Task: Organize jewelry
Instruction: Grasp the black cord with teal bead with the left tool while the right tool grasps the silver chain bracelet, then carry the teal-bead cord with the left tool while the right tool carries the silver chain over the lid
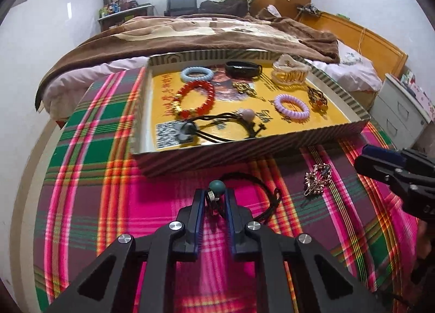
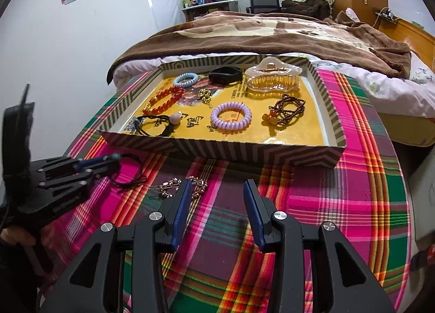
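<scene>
Lying on the plaid cloth [image 1: 95,177] just in front of the striped tray [image 1: 244,149]: black cord bracelet [image 1: 261,190] with green bead [image 1: 216,187]. Being pinched at the bead end by the left gripper [image 1: 214,198], fingers narrow around the metal charm. Hovering with fingers wide and holding nothing: right gripper [image 2: 217,190], just beside the rose-gold hair clip [image 2: 176,186].

Already sitting in the tray: 8 or so pieces, including a red bead bracelet [image 1: 195,98] and lilac coil tie [image 1: 292,107].

Risking: slipping off the round bead; trailing cord snagging the tray wall during lifting.

Remaining unclear: exact contact point behind the fingers; charm detail blurring.
</scene>
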The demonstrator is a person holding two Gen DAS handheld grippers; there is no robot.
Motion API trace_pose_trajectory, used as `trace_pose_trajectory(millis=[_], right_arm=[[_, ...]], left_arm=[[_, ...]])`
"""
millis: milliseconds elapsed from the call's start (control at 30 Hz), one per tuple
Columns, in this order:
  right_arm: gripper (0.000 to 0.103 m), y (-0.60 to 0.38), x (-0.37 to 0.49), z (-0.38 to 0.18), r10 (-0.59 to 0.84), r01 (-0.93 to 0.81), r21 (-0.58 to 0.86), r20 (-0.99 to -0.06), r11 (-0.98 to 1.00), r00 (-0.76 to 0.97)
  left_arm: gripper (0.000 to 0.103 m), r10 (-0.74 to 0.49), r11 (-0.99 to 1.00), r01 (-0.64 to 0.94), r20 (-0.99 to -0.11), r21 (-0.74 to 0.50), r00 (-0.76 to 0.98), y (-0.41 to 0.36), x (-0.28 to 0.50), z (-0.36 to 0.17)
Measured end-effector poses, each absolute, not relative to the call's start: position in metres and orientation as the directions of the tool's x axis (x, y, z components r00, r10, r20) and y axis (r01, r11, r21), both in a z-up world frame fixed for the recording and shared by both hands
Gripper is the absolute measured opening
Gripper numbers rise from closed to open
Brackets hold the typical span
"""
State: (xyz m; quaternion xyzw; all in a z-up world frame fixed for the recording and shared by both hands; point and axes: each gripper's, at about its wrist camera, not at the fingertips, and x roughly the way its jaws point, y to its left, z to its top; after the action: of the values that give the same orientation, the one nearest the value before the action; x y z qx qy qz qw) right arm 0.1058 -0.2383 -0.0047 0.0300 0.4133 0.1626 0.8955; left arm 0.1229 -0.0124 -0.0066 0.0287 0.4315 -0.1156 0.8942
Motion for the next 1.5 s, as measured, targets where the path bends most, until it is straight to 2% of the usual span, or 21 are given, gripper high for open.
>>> trace_pose_trajectory(millis=[367,433,567,800,1033,1067,1133,1167,1500], right_arm=[[0.041,-0.216,0.121,-0.023,0.32,-0.277,0.191,-0.764,0.942,0.56],[0.045,-0.216,0.123,-0.024,0.321,-0.27,0.198,-0.762,0.942,0.562],[0.045,-0.211,0.127,-0.024,0.315,-0.26,0.197,-0.76,0.945,0.568],[0.046,-0.197,0.13,-0.024,0.357,-0.333,0.195,-0.758,0.923,0.546],[0.046,-0.183,0.125,-0.025,0.315,-0.387,0.1,-0.777,0.916,0.545],[0.045,-0.181,0.123,-0.025,0.31,-0.393,0.088,-0.778,0.915,0.547],[0.029,-0.178,0.12,-0.025,0.299,-0.4,0.067,-0.779,0.914,0.552],[0.025,-0.177,0.12,-0.025,0.299,-0.403,0.064,-0.779,0.913,0.552],[0.025,-0.179,0.107,-0.019,0.325,-0.413,0.078,-0.753,0.907,0.571]], left_arm=[[0.015,-0.186,0.981,0.164,-0.737,-0.104,0.65,0.027,0.103,0.013],[0.015,-0.188,0.981,0.157,-0.732,-0.112,0.654,0.033,0.099,0.015],[0.015,-0.187,0.982,0.151,-0.73,-0.116,0.658,0.039,0.094,0.017],[0.015,-0.202,0.979,0.148,-0.729,-0.138,0.654,0.041,0.09,0.016],[0.015,-0.208,0.978,0.146,-0.733,-0.149,0.647,0.042,0.091,0.013],[0.015,-0.208,0.978,0.145,-0.734,-0.15,0.646,0.042,0.092,0.013],[0.015,-0.21,0.978,0.144,-0.734,-0.154,0.645,0.042,0.092,0.014],[0.015,-0.212,0.977,0.144,-0.734,-0.156,0.645,0.043,0.092,0.014],[0.015,-0.217,0.976,0.142,-0.731,-0.165,0.647,0.042,0.092,0.016]])
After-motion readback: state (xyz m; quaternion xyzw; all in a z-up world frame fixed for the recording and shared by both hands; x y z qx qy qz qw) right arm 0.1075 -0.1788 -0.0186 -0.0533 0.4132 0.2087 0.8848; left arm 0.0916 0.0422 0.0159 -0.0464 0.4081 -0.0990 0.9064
